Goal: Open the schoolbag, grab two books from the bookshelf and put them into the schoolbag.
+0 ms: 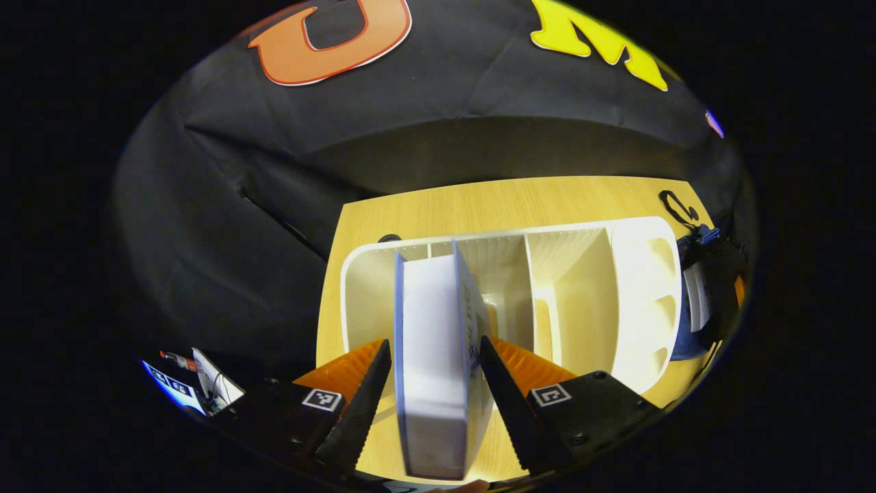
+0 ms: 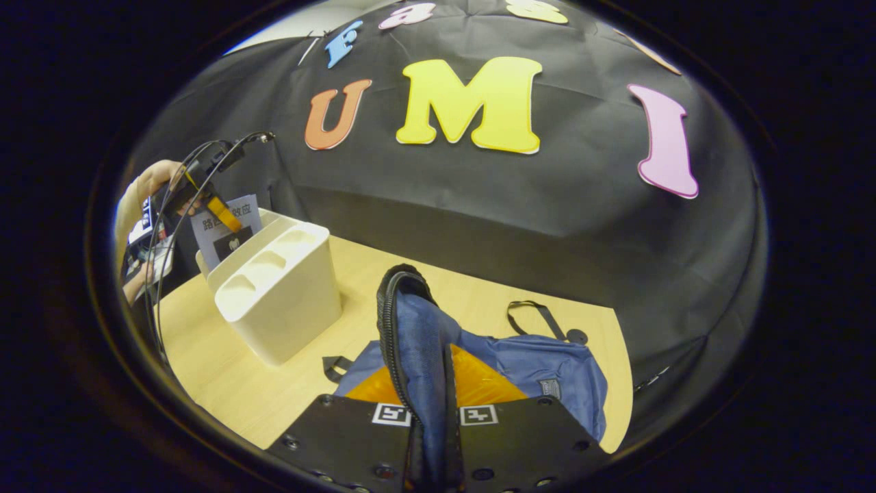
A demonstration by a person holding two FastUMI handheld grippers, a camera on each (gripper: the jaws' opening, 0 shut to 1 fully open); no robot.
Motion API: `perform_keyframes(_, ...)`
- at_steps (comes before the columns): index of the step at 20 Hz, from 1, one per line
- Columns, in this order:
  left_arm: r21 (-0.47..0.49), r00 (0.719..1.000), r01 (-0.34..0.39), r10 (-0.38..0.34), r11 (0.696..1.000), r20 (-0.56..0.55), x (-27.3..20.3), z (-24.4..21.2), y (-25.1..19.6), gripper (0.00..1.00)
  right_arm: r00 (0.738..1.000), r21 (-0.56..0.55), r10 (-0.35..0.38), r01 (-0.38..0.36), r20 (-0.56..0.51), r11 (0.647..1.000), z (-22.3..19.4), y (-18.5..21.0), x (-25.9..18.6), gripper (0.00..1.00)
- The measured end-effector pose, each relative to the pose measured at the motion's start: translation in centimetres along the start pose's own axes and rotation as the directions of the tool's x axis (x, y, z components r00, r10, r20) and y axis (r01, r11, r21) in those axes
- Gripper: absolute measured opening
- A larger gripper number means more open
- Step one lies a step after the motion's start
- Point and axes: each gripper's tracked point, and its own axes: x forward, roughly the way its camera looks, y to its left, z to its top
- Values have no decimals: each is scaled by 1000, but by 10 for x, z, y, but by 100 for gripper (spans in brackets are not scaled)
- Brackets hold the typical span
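So the left gripper [image 1: 434,383] has its fingers either side of a white book with a blue cover [image 1: 434,356], standing upright in the cream plastic bookshelf [image 1: 643,287] on the light wooden table [image 1: 493,202]. Further right, the right gripper [image 2: 431,438] is clamped on the raised flap of the blue fabric schoolbag [image 2: 527,363], which lies just beside the shelf.

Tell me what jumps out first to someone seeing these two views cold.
In the left gripper view, a white book stands upright between the left hand-held gripper's fingers, just in front of the white bookshelf. In the right gripper view, the right hand-held gripper pinches up a flap of the blue schoolbag, baring its orange lining.
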Motion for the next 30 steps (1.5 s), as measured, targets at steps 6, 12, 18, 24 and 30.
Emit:
perform_keyframes(6,-45,993,113,-114,993,-16,-5,-7,-28,59,1000,25,8,-9,15,1000,-2,1,-5,8)
perform_keyframes(12,-67,993,115,-113,991,32,-22,-6,-25,47,1000,48,4,-5,18,999,-4,-4,-8,8)
perform_keyframes(18,-101,981,114,-96,988,167,-64,-2,-10,47,1000,61,-12,11,6,998,-1,-7,-5,7)
perform_keyframes(24,-105,922,159,-109,982,373,-127,12,-9,46,1000,66,-28,28,-3,997,-3,-7,-4,8)
perform_keyframes(30,-43,883,172,-134,984,450,-181,7,-27,46,1000,71,-31,31,-2,997,-5,-4,-6,8)
